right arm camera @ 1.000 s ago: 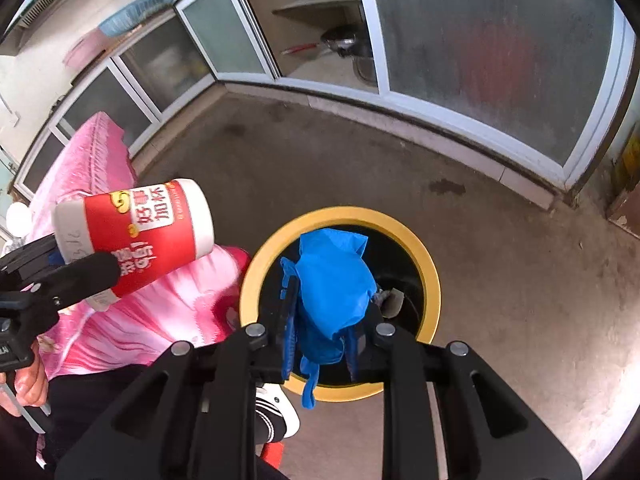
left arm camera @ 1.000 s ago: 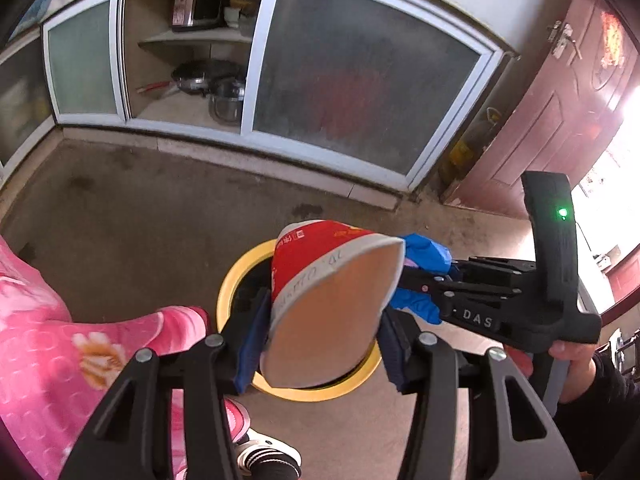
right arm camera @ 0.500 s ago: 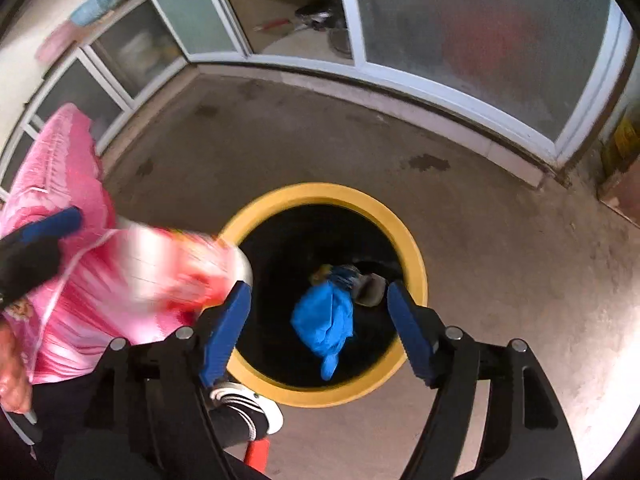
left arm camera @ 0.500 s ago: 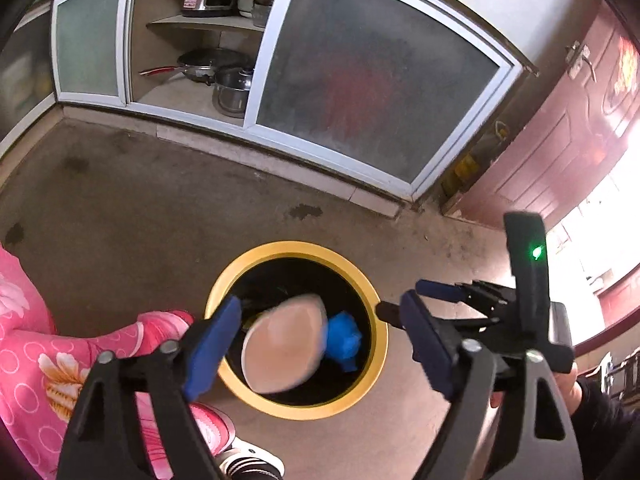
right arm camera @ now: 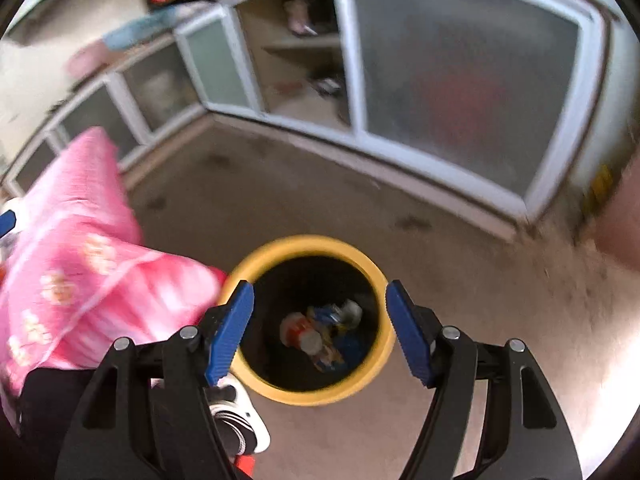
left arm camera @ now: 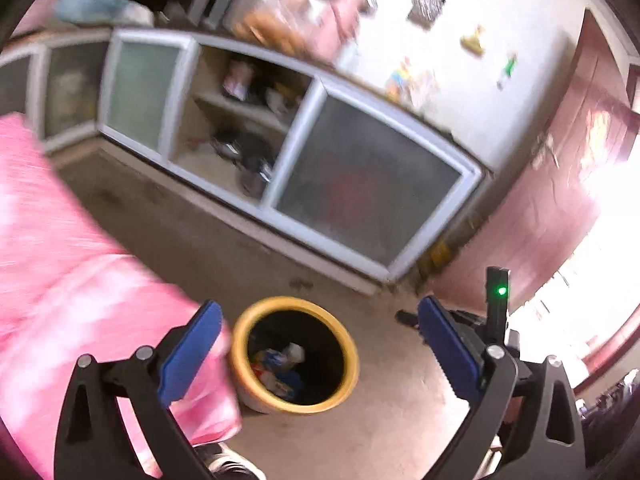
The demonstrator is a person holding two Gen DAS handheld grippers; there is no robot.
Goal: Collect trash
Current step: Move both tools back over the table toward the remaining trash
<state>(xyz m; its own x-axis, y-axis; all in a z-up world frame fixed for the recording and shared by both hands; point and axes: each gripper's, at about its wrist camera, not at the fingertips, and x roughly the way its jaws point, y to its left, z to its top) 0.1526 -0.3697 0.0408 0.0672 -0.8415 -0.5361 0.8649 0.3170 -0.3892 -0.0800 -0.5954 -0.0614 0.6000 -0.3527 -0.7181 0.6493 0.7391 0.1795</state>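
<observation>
Pink flowered cloth (right arm camera: 80, 272) fills the left of both views, its lower edge touching the left side of the bin (right arm camera: 380, 360), a yellow-rimmed tub standing on the bare concrete floor (right arm camera: 500, 320). The left gripper (left arm camera: 318, 354) hangs above and to the left of the bin, its fingers (left arm camera: 188, 354) opening to their widest, nothing between them. The right gripper (right arm camera: 320, 336) is straight over the bin's mouth, fingers (right arm camera: 230, 332) spread apart and empty.

The trash (right arm camera: 320, 332) lies at the bottom of the bin: a red and white cup (right arm camera: 298, 332) on its side, a blue scrap and some pale wrappers, all well below the rim. For these pieces the collecting looks done.

Risks from here, as I judge them:
- The cloth hangs so near the left fingers that a careless sweep could snag it, or drag it over the bin's mouth.
- The bin looks light and stands free on the floor beside a shoe (right arm camera: 240, 420); a knock from foot or gripper could tip it and spill everything.
- Both views are smeared by motion, so any further trash nearby is hard to spot.

No writing can be read: the cup's print and the wrapper labels are too small and blurred. To the right, only a green light (left arm camera: 501, 290) shows on the right gripper's body.
</observation>
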